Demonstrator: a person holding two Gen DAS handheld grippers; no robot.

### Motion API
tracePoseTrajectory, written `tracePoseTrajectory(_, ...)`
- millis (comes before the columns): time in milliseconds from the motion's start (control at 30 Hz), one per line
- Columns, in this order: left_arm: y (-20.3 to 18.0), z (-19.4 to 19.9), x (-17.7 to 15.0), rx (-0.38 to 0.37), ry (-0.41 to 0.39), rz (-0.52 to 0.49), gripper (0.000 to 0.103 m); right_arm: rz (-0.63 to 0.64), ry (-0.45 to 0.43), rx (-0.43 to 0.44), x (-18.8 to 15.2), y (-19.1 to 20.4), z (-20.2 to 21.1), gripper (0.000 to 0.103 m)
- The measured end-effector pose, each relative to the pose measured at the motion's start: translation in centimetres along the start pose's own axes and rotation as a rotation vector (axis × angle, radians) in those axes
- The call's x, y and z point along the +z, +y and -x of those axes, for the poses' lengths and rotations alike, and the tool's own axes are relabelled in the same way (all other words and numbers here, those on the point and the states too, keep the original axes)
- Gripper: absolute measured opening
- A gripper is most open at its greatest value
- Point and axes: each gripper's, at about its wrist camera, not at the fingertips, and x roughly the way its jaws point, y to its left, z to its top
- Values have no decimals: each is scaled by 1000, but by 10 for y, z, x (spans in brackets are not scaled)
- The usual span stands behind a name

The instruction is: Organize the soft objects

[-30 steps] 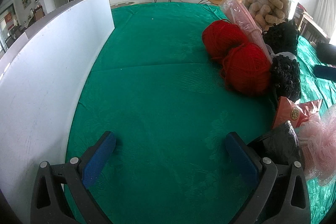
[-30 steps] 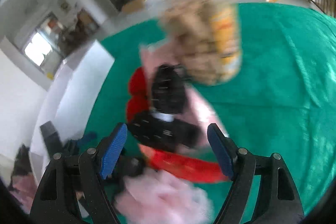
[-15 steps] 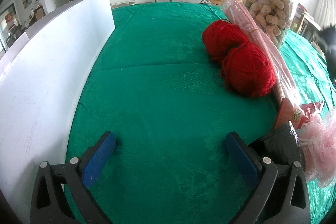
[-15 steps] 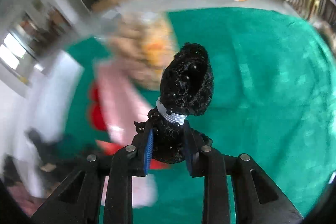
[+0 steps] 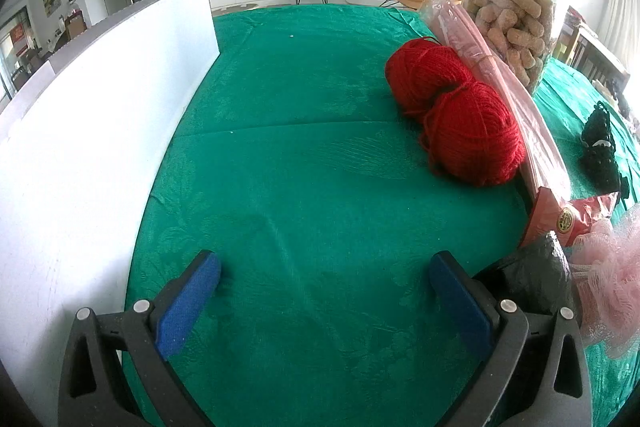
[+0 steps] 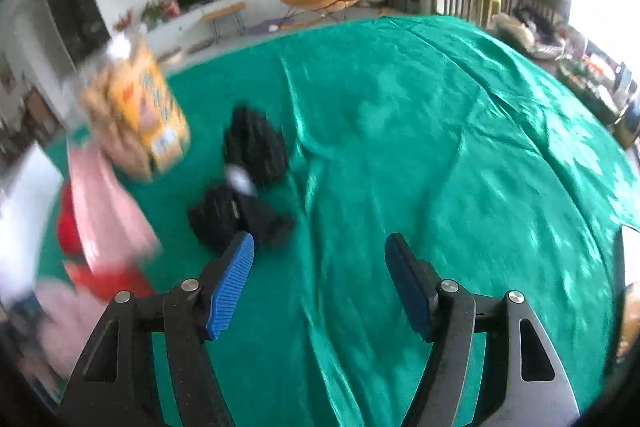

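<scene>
The black fuzzy bundle with a white band (image 6: 250,183) lies on the green-covered desk (image 6: 440,147) at centre left of my right view, apart from the pile. My right gripper (image 6: 319,283) has just been opening and stands released, nothing between its pads, so I judge that one piece placed. Left to sort: two red yarn balls (image 5: 452,115), the pink mesh pouf (image 5: 612,291), a black bag (image 5: 532,283), all at the right of my left view. My left gripper (image 5: 320,291) hangs released over bare cloth.
</scene>
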Motion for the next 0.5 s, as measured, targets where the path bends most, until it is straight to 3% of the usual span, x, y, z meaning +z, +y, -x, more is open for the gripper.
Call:
tracePoseTrajectory(100,0,0,0,0,0,0,103,69,40,-63,-13,6,-11,71)
tracePoseTrajectory(200,0,0,0,0,0,0,103,115,24,-115,-27,13,-11,71)
tracePoseTrajectory(500,0,0,0,1,0,0,103,60,8,-52,-38,1,-16,80)
